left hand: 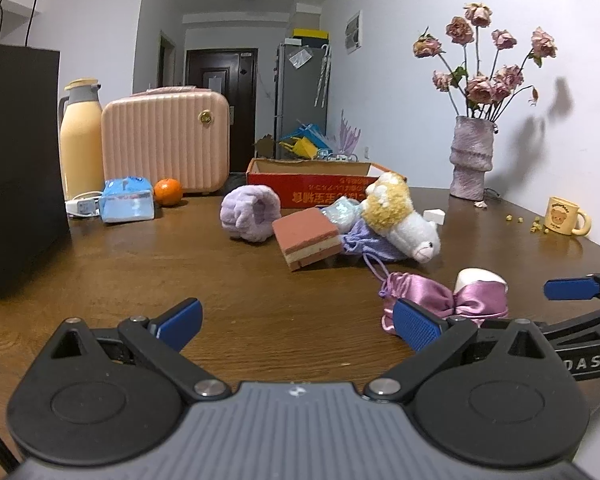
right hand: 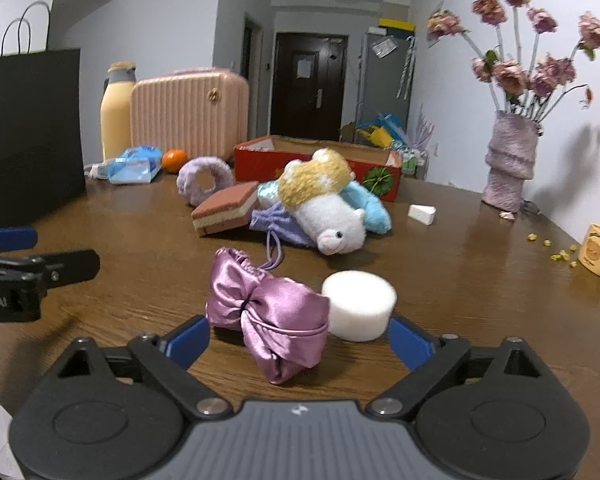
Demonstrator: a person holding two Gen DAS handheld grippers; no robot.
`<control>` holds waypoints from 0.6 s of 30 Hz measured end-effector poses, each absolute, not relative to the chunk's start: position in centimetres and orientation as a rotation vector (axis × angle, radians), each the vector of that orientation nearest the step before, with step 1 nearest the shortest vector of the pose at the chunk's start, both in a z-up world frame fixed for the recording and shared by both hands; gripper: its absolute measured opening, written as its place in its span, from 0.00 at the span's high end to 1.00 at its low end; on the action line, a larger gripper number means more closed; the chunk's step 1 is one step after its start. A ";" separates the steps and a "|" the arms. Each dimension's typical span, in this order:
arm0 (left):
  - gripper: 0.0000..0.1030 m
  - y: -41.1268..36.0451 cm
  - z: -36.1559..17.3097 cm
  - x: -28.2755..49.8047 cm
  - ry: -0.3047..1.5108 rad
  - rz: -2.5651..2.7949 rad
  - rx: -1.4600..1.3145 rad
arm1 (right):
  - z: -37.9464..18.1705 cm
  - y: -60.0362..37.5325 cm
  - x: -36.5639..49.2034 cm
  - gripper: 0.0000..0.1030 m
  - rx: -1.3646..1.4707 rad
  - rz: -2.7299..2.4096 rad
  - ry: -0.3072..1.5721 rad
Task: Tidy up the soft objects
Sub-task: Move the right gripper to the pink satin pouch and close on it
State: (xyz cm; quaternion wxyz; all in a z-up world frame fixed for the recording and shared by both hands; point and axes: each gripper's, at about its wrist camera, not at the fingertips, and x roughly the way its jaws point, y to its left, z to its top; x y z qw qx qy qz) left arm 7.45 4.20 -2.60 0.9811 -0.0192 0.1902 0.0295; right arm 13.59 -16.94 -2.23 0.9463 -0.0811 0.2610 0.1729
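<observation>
your right gripper (right hand: 300, 340) sits low over the wooden table (right hand: 460, 300), its blue pads spread wide and pressing on nothing. between them lie the pink satin pouch (right hand: 268, 320) and, touching its right side, the white foam cylinder (right hand: 358, 304); the pouch bunches at a dark tie in its middle and rests flat on the wood. your left gripper (left hand: 300, 326) is released too, jaws wide, with bare table between the pads; its right pad sits just in front of the same pouch.

farther in, near the table's middle, you have a heap of soft things: a brown layered sponge block (right hand: 224, 208) tilted on its edge, a lilac drawstring bag (right hand: 278, 222) under a white plush toy (right hand: 334, 220) with a yellow woolly top, and a light blue plush piece (right hand: 374, 210) behind it. a fluffy lilac ring (right hand: 204, 180) stands left of the block. a small white wedge (right hand: 422, 213) lies apart to the right.

behind the heap is the open red cardboard box (right hand: 260, 160). far left you see an orange (right hand: 175, 159), a blue tissue pack (right hand: 134, 168), a pink ribbed case (right hand: 188, 112), a yellow flask (right hand: 116, 116) and a black paper bag (right hand: 32, 136). far right stand a vase of dried roses (right hand: 510, 160) and a yellow mug (right hand: 598, 250).
</observation>
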 end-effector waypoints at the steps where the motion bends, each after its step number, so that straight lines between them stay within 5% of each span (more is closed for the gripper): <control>1: 0.00 4.4 -2.7 7.6 0.385 0.062 -0.041 | -2.3 -16.7 13.9 0.11 -0.170 0.356 0.536; 14: 0.00 5.8 -3.6 8.8 0.405 0.090 -0.058 | -4.1 -13.6 18.2 0.27 -0.221 0.425 0.583; 18: 0.00 5.9 -3.7 9.0 0.411 0.095 -0.061 | -4.7 -13.3 18.8 0.41 -0.220 0.431 0.609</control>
